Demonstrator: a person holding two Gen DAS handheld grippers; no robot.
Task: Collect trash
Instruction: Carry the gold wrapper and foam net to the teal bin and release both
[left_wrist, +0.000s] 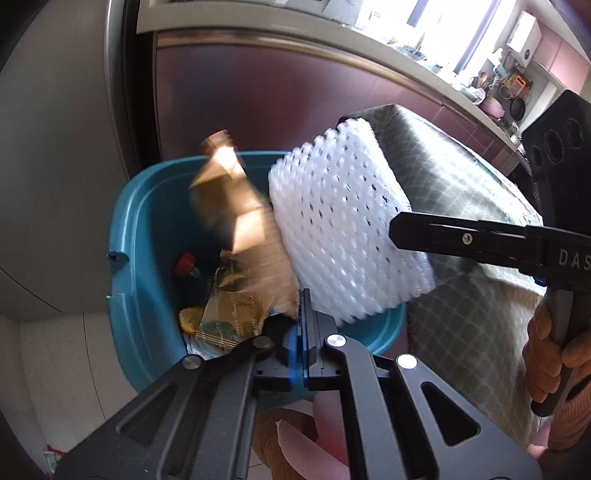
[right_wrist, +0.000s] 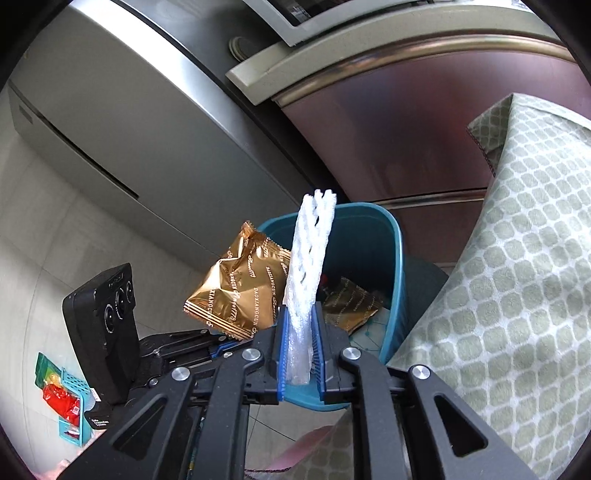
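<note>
A blue trash bin (left_wrist: 125, 236) stands on the floor beside the table; it also shows in the right wrist view (right_wrist: 400, 258). My left gripper (left_wrist: 301, 325) is shut on a gold snack wrapper (left_wrist: 236, 218) and holds it over the bin. The wrapper shows in the right wrist view (right_wrist: 236, 291) too. My right gripper (right_wrist: 299, 332) is shut on a white foam net sleeve (right_wrist: 308, 266) held upright over the bin's near rim. The sleeve appears in the left wrist view (left_wrist: 340, 229) beside the wrapper. Gold wrappers (right_wrist: 349, 304) and other trash lie inside the bin.
A table with a green patterned cloth (right_wrist: 517, 277) stands right of the bin. A refrigerator (right_wrist: 424, 122) rises behind it. A small teal basket with red packets (right_wrist: 70, 402) lies on the floor to the left. A kitchen counter (left_wrist: 480, 74) runs along the back.
</note>
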